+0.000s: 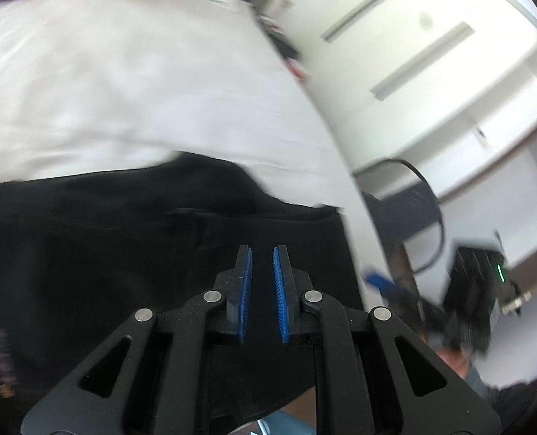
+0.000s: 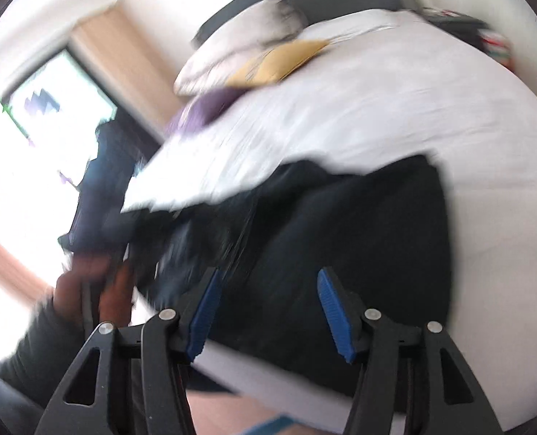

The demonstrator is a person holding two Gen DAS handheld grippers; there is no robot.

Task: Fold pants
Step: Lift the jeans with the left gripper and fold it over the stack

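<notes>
The black pants [image 2: 359, 235] lie on the white bed [image 2: 395, 108], near its close edge, bunched toward the side where a hand [image 2: 87, 290] shows. Over the pants the left gripper [image 1: 262, 253] has its blue pads almost together – only a thin gap, with nothing clearly pinched between them. The right gripper [image 2: 268, 279] stands well apart at the fingers above the pants – gripping nothing. A yellow cushion [image 2: 275, 61] sits far up the bed beyond the pants.

Bright daylight, window [image 2: 43, 137] blown out — heavy motion blur, fisheye-warped edges.
</notes>
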